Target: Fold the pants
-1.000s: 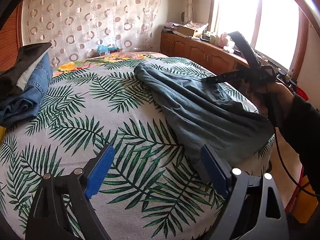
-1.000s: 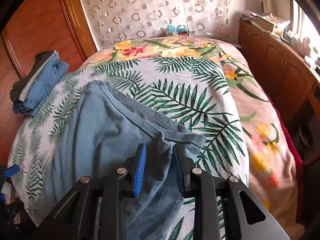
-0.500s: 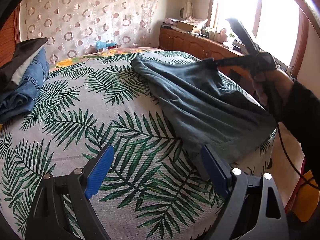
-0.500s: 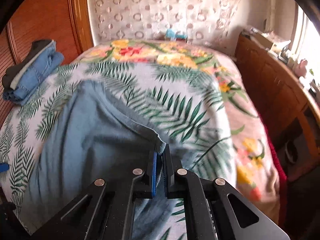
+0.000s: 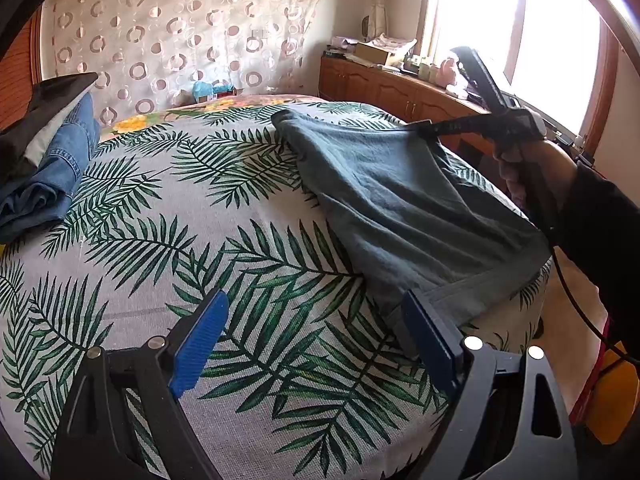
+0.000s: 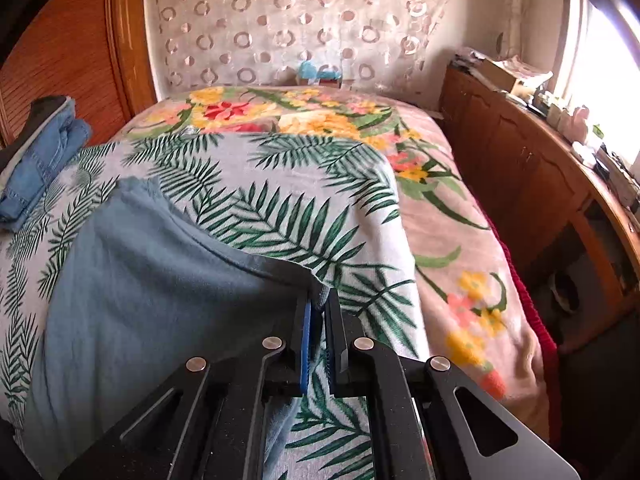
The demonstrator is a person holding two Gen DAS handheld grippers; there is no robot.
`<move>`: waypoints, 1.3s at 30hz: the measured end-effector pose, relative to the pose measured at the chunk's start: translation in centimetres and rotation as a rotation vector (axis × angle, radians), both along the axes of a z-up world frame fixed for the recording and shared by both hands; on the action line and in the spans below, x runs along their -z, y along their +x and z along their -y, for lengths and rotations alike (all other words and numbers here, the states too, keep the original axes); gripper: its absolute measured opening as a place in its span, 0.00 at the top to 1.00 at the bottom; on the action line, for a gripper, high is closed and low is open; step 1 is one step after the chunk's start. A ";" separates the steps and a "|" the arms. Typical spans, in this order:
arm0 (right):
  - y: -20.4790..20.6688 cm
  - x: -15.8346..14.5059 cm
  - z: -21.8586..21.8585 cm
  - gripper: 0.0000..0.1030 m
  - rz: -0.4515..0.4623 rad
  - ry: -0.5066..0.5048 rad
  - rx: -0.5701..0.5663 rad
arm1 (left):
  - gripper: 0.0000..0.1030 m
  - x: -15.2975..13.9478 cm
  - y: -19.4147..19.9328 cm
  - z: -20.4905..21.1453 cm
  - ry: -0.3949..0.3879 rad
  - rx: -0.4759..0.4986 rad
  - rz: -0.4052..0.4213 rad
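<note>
Right gripper (image 6: 318,312): fingers pressed together, pinching the hem corner of the grey-blue soft cotton pants (image 6: 160,280). The cloth rises from the bed to the fingertips and drapes away to their left.

Left gripper (image 5: 316,340): fingers spread wide, holding nothing. The near edge of the pants (image 5: 400,200) lies just beside the right blue-padded finger (image 5: 430,344), partly behind it; whether it touches cannot be told. Only the palm-leaf printed bed cover (image 5: 200,240) lies between the fingers.

Surroundings: a stack of folded blue denim and dark garments (image 5: 44,160) sits well to the left of the left fingers, apart from the pants. A pink floral blanket (image 6: 460,240) lies to the right of the right fingers. Beyond it stands a wooden cabinet (image 6: 540,184), its top crowded with small items, under a bright window (image 5: 520,40). A ring-patterned curtain (image 6: 300,20) hangs beyond the bed's far end. The person's right hand (image 5: 524,164) and its dark sleeve block the left view's right side.
</note>
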State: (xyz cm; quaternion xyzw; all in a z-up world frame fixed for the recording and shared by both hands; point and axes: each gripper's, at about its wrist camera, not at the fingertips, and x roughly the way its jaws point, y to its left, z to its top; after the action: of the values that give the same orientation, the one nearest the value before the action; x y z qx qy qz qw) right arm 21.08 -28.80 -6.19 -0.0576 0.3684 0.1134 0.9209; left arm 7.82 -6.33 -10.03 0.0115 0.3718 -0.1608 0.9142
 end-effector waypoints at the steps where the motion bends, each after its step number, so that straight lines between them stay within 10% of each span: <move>1: -0.1 -0.2 0.1 0.95 -0.002 0.011 -0.003 | 0.14 0.0 0.0 0.0 0.000 0.001 0.000; 23: -16.9 -0.3 4.2 0.81 0.057 0.141 -0.047 | 0.14 -0.4 -0.1 1.2 -0.001 0.039 0.008; 39: -20.0 0.9 3.7 0.81 -0.002 0.161 -0.076 | 0.46 0.2 -0.3 3.3 -0.044 0.148 -0.048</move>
State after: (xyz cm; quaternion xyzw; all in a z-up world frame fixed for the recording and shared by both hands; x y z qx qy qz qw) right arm 1.03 -32.45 -7.04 0.0030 0.3564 0.1776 0.9173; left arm 7.51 -9.58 -10.26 0.0150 0.3881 -0.2363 0.8907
